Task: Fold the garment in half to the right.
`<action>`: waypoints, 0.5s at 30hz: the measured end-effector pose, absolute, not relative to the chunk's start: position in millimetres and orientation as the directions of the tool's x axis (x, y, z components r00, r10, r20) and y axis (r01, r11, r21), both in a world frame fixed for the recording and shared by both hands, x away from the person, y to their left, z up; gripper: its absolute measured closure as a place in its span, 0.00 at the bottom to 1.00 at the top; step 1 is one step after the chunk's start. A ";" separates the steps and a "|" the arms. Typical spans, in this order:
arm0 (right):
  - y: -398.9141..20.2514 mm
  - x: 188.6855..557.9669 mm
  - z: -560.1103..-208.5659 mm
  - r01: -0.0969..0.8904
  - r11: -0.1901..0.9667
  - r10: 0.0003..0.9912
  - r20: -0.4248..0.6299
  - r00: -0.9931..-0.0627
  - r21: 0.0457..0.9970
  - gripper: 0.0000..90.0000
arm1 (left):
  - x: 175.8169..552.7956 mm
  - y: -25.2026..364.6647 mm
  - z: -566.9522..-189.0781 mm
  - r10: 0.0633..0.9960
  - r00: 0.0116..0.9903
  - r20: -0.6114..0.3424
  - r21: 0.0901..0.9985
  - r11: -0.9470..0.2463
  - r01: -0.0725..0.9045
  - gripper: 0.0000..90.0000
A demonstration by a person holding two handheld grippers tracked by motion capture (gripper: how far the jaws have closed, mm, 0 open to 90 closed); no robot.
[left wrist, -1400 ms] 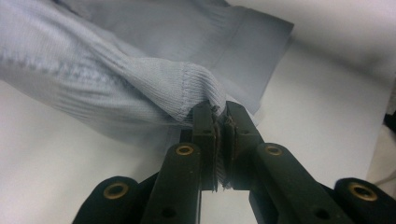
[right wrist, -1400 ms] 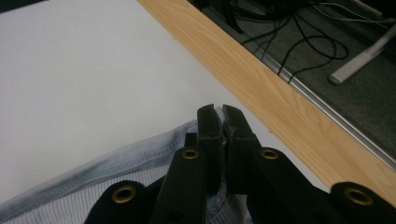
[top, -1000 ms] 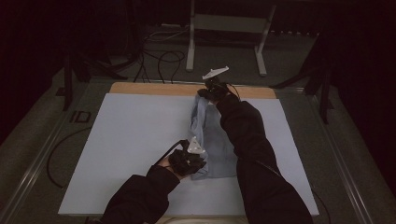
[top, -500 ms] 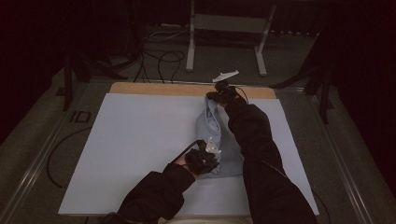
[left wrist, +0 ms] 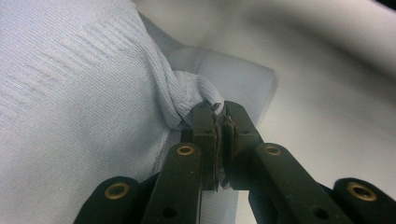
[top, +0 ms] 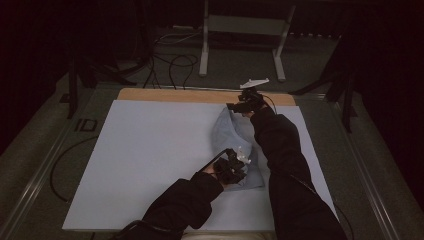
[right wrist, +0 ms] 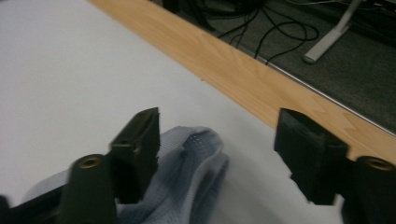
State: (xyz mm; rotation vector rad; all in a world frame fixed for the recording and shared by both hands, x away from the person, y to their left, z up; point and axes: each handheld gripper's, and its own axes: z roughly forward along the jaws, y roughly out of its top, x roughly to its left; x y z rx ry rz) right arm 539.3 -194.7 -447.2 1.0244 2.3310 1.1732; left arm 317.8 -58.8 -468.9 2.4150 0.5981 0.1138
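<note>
A light blue-grey knit garment (top: 227, 136) lies folded in a narrow strip on the white table sheet (top: 150, 150), running from near to far. My left gripper (top: 241, 164) is at its near end, shut on a bunched fold of the ribbed fabric (left wrist: 187, 95); in the left gripper view the left gripper (left wrist: 220, 112) has its pads pressed together on the cloth. My right gripper (top: 234, 106) is at the far end. Its jaws have just been opening: in the right gripper view the right gripper (right wrist: 217, 126) stands wide, with the garment (right wrist: 187, 163) lying loose on the sheet below, untouched.
A bare wooden strip (top: 175, 95) runs along the table's far edge, close behind the right gripper. Beyond it are dark floor, loose cables (top: 170, 60) and a metal stand's legs (top: 240, 30). Wide white sheet stretches left of the garment.
Both hands have shifted to the right and lowered, carrying the garment that way. The right jaws have parted and let go of the garment's far end, which now rests on the sheet.
</note>
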 end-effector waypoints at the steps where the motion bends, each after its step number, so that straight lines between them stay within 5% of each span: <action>1: -198.2 537.7 -445.1 0.450 0.396 0.732 0.021 -0.681 0.801 0.27 | 318.2 -60.8 -469.1 0.446 0.893 -0.063 0.608 -0.692 0.389 0.95; 4: -207.7 530.8 -439.3 0.460 0.375 0.729 0.049 -0.682 0.805 0.15 | 319.5 -67.3 -469.5 0.446 0.893 -0.070 0.607 -0.691 0.392 0.95; 15: -228.9 502.9 -437.1 0.462 0.367 0.728 0.060 -0.683 0.808 0.13 | 325.3 -91.6 -476.6 0.429 0.900 -0.078 0.592 -0.706 0.388 0.95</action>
